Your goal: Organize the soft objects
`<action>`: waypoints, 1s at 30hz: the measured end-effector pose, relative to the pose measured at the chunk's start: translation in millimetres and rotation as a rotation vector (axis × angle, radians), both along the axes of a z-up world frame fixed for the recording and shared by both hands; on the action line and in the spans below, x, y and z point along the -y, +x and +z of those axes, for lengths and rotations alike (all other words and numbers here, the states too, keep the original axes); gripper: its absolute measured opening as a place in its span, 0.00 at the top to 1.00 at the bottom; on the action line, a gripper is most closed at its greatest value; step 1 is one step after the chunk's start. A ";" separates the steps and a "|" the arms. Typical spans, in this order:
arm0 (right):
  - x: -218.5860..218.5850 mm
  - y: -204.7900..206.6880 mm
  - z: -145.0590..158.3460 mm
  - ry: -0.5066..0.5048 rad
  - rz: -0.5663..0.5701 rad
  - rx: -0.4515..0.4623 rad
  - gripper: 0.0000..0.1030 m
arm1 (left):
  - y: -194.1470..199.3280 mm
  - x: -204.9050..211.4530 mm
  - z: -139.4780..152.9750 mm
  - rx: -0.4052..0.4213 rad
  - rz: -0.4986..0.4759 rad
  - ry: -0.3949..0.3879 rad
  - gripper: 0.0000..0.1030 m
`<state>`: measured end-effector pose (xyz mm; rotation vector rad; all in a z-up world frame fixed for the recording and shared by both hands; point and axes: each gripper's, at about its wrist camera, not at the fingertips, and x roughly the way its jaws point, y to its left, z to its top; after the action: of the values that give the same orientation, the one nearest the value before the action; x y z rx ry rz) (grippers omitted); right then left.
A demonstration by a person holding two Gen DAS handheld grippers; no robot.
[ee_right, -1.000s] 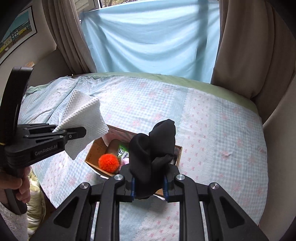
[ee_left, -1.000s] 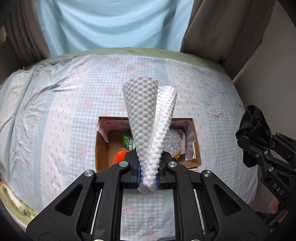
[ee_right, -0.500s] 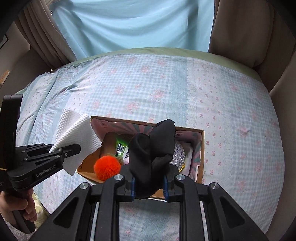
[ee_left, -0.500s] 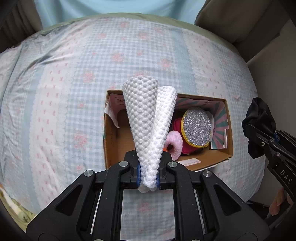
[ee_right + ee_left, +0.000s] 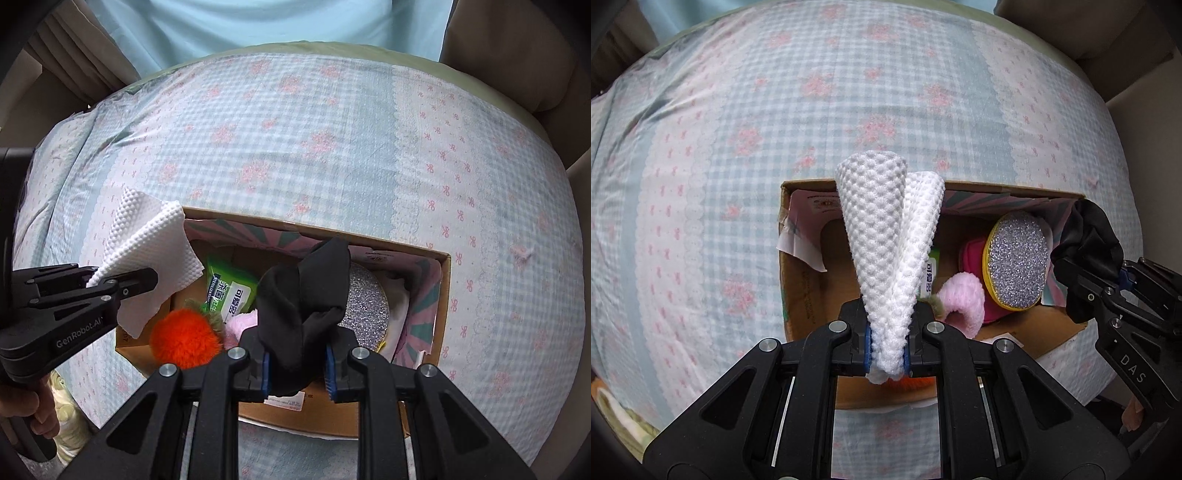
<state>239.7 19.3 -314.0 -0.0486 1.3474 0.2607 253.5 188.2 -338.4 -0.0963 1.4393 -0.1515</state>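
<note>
Over the bed (image 5: 332, 129), the left gripper (image 5: 887, 349) is clamped tight on a folded white waffle-textured cloth (image 5: 886, 236), which hangs above the left end of the open cardboard box (image 5: 445, 280). Inside the box, from left to right, lie an orange pompom (image 5: 184, 341), a green wipes packet (image 5: 229, 291), a pink fluffy thing (image 5: 962, 299) and a silver glitter pad (image 5: 1017, 264). At the right, the right gripper (image 5: 297, 373) pinches a bunched black cloth (image 5: 303, 291) above the box's right half.
</note>
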 end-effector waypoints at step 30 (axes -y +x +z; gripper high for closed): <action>37.9 -79.5 74.0 0.011 0.016 0.162 0.00 | -58.7 24.3 95.1 0.187 -0.041 0.035 0.00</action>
<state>160.2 -18.6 -239.9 -0.0701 1.1850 0.2717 194.8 164.0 -243.3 -0.0231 1.2572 -0.1651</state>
